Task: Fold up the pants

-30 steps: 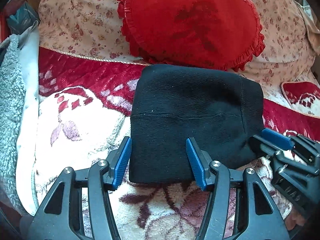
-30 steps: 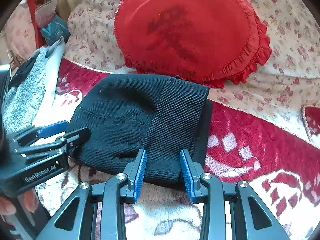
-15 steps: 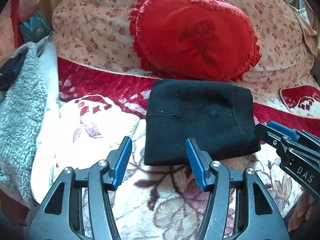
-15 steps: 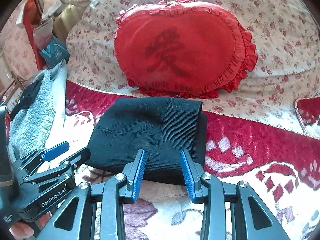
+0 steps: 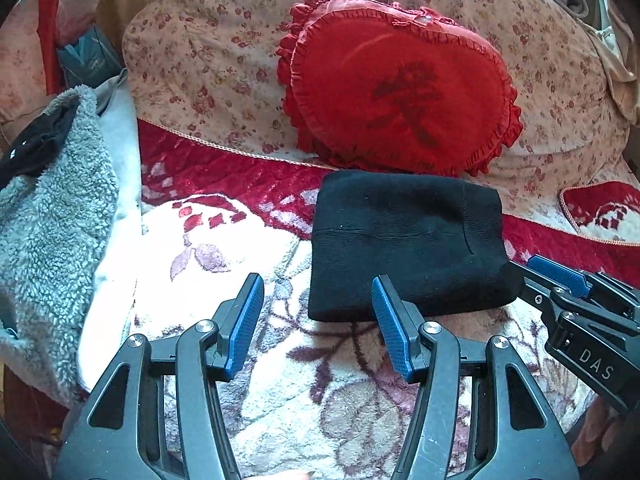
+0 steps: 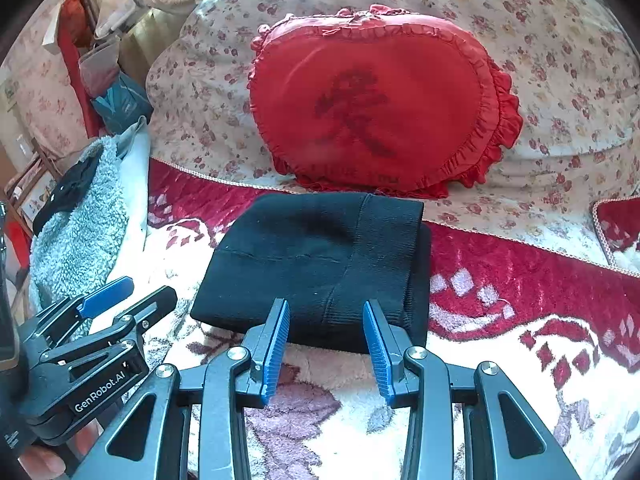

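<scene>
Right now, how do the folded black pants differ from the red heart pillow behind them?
The pants are black, plain ribbed knit; the pillow is red with a dark figure on its face. The pants form a flat rectangular bundle lying on the blanket; the pillow is heart-shaped, frilled at the edge, and propped against the floral cushion. The pillow looks the broader. Neither is held by a gripper.
</scene>
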The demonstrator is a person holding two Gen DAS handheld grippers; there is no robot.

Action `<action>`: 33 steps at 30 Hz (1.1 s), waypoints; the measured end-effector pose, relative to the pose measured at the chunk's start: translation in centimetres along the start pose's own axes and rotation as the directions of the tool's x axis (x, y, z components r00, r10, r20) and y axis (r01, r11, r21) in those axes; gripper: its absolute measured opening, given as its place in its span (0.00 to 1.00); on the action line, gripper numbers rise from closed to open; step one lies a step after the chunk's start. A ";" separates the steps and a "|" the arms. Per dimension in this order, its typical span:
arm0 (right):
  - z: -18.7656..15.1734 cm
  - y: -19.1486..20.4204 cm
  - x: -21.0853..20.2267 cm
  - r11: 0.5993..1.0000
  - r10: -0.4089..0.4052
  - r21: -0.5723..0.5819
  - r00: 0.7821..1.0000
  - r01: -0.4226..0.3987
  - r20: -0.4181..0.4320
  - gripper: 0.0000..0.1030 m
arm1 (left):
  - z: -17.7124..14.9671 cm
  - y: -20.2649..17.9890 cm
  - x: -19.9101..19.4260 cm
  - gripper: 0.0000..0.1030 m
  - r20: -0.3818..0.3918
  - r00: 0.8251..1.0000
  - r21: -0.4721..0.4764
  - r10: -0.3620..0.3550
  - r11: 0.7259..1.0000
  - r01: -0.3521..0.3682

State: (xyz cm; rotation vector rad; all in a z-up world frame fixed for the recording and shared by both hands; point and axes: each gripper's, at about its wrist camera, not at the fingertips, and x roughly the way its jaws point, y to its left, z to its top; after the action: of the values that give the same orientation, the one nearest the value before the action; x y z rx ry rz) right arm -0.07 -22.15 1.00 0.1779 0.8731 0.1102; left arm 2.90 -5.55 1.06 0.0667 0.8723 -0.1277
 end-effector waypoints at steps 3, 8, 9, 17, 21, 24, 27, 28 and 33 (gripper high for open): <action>0.0 0.1 0.0 1.000 0.002 -0.002 1.000 -0.002 -0.004 0.36 | -0.1 0.1 0.0 0.54 -0.003 1.000 -0.003 0.003 1.000 -0.003; -0.1 0.2 0.2 1.000 0.009 -0.005 1.000 -0.009 -0.009 0.36 | -0.3 -0.1 0.0 0.54 -0.007 1.000 0.008 0.004 1.000 -0.004; -0.2 0.3 0.3 1.000 0.009 -0.005 1.000 -0.009 -0.012 0.36 | -0.4 -0.1 0.0 0.54 -0.007 1.000 0.008 0.004 1.000 -0.004; -0.5 0.6 0.8 1.000 0.017 -0.002 0.999 -0.017 -0.029 0.36 | -0.4 -0.2 0.1 0.54 -0.007 1.000 0.010 0.004 1.000 -0.004; -0.5 0.4 1.0 1.000 0.018 0.007 0.999 -0.017 -0.031 0.36 | -0.5 -0.2 0.3 0.54 -0.012 1.000 0.011 0.003 1.000 -0.003; -0.6 0.4 1.1 1.000 0.017 0.013 0.999 -0.017 -0.033 0.36 | -0.5 -0.3 0.4 0.54 -0.017 1.000 0.013 0.003 1.000 -0.003; -0.8 0.5 1.2 1.000 0.014 0.016 0.999 -0.014 -0.036 0.37 | -0.6 -0.5 0.6 0.54 -0.020 1.000 0.018 0.005 1.000 -0.004; -0.8 0.5 1.3 1.000 0.014 0.016 0.999 -0.013 -0.038 0.37 | -0.6 -0.5 0.6 0.54 -0.022 1.000 0.019 0.006 1.000 -0.005; -1.1 0.8 1.6 1.000 0.013 0.013 0.999 -0.013 -0.049 0.37 | -0.6 -0.5 0.7 0.54 -0.026 1.000 0.017 0.004 1.000 -0.004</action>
State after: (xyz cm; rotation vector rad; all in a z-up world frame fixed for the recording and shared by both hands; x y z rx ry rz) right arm 0.12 -20.94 -0.72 0.1938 0.9214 0.1216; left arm 2.79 -5.98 0.12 0.0858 0.8971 -0.1308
